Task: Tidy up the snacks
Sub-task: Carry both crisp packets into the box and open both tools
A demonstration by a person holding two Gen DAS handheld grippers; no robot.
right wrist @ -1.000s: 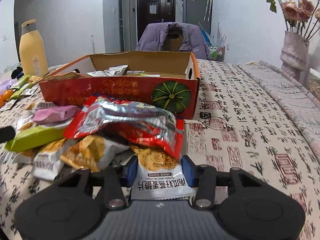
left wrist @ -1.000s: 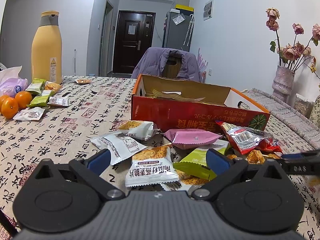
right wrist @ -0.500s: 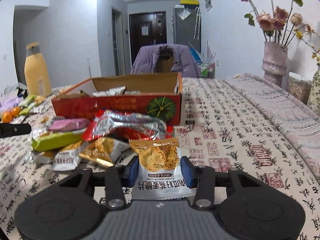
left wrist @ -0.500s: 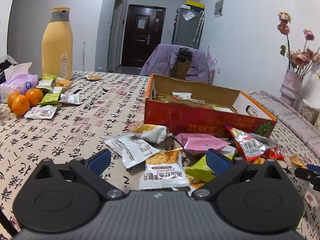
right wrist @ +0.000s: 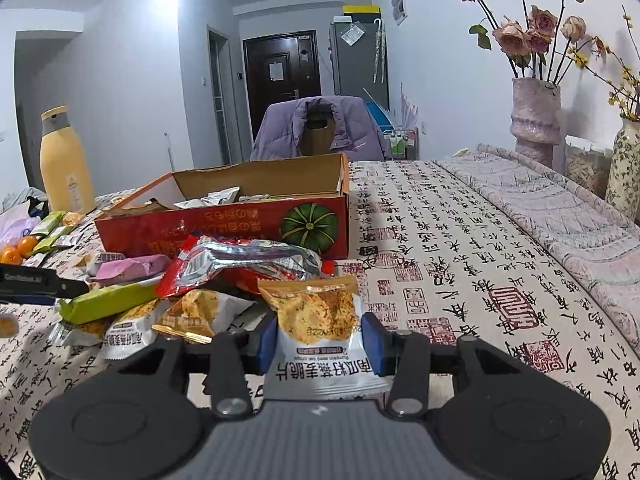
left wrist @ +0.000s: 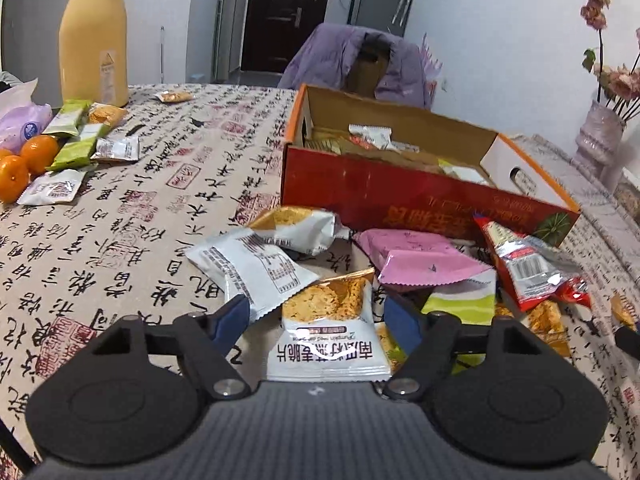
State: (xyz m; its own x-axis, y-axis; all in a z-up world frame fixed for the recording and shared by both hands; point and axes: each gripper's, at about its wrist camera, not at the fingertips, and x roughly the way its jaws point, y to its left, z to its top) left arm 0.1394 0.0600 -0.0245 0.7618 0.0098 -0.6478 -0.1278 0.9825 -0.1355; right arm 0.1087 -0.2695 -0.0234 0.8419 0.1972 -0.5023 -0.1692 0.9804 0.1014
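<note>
A red cardboard box (left wrist: pixel 400 196) (right wrist: pixel 224 232) with several snack packets inside stands on the table. A pile of loose packets lies in front of it: a pink one (left wrist: pixel 416 256), a red-and-silver one (left wrist: pixel 524 264) and a white one (left wrist: pixel 256 264). My left gripper (left wrist: pixel 316 320) is low over the pile and its jaws are closing. A white-and-orange crisp packet (left wrist: pixel 328 320) lies between them, and the pads do not press on it. My right gripper (right wrist: pixel 319 342) is shut on a similar crisp packet (right wrist: pixel 318 320), held at the pile's right edge.
A yellow bottle (left wrist: pixel 94 36), oranges (left wrist: pixel 24 160) and more small packets (left wrist: pixel 76 144) sit at the far left. A vase of dried roses (right wrist: pixel 536 116) stands at the right. A chair with a purple jacket (right wrist: pixel 320 128) is behind the box.
The left gripper's jaws have narrowed around the crisp packet and it has moved closer to the pile. The right gripper drew its packet back out of the pile and slightly up.
</note>
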